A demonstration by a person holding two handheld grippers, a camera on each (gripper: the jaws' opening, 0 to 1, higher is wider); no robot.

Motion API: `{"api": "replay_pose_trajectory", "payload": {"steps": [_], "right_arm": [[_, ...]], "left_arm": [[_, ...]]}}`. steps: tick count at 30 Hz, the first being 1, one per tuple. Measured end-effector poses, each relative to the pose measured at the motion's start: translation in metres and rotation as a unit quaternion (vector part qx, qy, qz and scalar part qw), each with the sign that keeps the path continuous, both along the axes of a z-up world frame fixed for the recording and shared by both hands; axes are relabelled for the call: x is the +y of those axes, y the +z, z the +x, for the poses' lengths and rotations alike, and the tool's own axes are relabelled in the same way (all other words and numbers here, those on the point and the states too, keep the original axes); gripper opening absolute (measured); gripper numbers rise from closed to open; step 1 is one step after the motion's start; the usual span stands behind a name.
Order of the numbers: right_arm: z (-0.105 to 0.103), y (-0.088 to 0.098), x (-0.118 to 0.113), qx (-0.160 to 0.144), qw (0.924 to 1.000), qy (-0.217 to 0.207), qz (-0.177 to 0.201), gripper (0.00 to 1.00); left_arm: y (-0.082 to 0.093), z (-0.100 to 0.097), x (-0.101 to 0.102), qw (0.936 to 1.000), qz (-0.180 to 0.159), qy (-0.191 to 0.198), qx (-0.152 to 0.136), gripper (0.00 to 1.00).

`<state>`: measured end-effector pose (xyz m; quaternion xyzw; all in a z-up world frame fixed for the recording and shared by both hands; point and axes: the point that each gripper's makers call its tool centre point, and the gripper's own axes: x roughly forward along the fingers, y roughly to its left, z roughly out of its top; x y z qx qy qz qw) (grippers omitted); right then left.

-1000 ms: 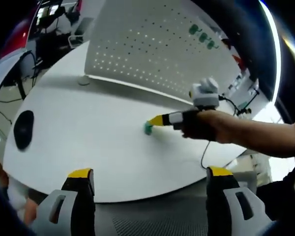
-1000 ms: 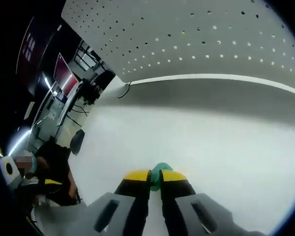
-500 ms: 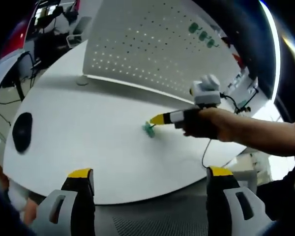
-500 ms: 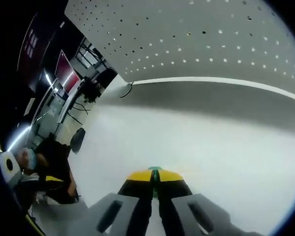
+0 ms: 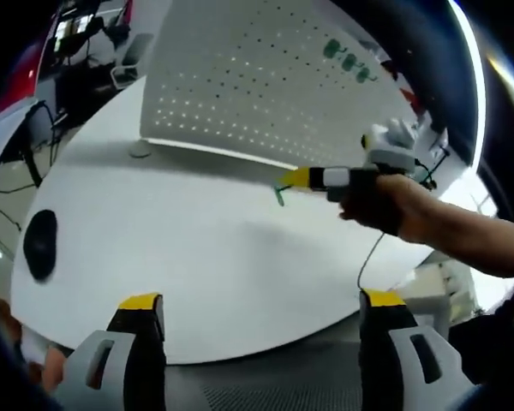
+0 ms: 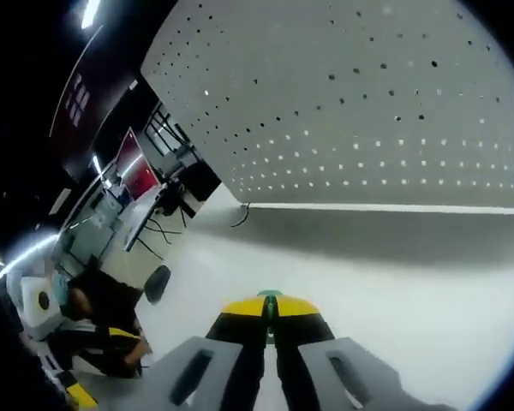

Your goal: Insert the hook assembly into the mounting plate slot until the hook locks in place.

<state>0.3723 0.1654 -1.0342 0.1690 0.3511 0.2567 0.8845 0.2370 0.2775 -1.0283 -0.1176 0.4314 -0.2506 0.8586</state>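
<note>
Carrying the hook toward the board is the step in hand. The white counter [image 5: 197,257] bears the perforated mounting plate [image 5: 265,77], upright along its far edge. The right gripper [image 5: 284,181], jaws pinched tight on the small green hook [image 6: 270,296], hangs above the counter's far side, near the plate. The left gripper [image 5: 261,301] gapes wide, holding nothing (idle at the near edge). Next comes lining the hook up with a slot and pressing in.
</note>
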Motion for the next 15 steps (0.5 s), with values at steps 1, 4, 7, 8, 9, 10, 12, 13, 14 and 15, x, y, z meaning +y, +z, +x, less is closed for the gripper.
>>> {"api": "replay_pose_trajectory", "payload": {"steps": [1,4,7,8,9,10,12,13,14,15], "right_arm": [[-0.001,0.005,0.000,-0.006,1.0000,-0.001,0.004,0.00],[-0.004,0.031,0.005,-0.062,0.9979,0.018,0.007,0.00],[-0.013,0.045,0.011,-0.098,0.9941,0.046,-0.014,0.00],[-0.016,0.049,0.013,-0.104,0.9933,0.049,-0.011,0.00],[-0.021,0.056,0.015,-0.108,0.9930,0.048,-0.001,0.00],[-0.024,0.059,0.016,-0.110,0.9927,0.048,0.006,0.00],[-0.031,0.068,0.019,-0.120,0.9914,0.048,0.019,0.00],[-0.034,0.071,0.021,-0.123,0.9910,0.049,0.022,0.00],[-0.039,0.075,0.023,-0.128,0.9901,0.050,0.028,0.00],[-0.042,0.077,0.025,-0.130,0.9896,0.051,0.033,0.00]], "left_arm": [[0.001,0.002,0.000,1.0000,0.001,0.001,-0.003,0.95],[0.006,0.010,-0.003,0.9999,0.001,0.002,-0.013,0.95],[0.005,0.014,-0.009,0.9999,-0.002,0.002,-0.015,0.93],[0.005,0.015,-0.011,0.9999,-0.005,0.001,-0.015,0.93],[0.006,0.016,-0.015,0.9999,-0.008,0.001,-0.015,0.92],[0.006,0.016,-0.017,0.9998,-0.010,0.001,-0.015,0.92],[0.007,0.018,-0.023,0.9998,-0.014,-0.002,-0.015,0.91],[0.008,0.019,-0.027,0.9997,-0.017,-0.004,-0.015,0.91],[0.009,0.020,-0.029,0.9997,-0.019,-0.005,-0.014,0.90],[0.010,0.021,-0.031,0.9996,-0.022,-0.006,-0.014,0.88]]}}
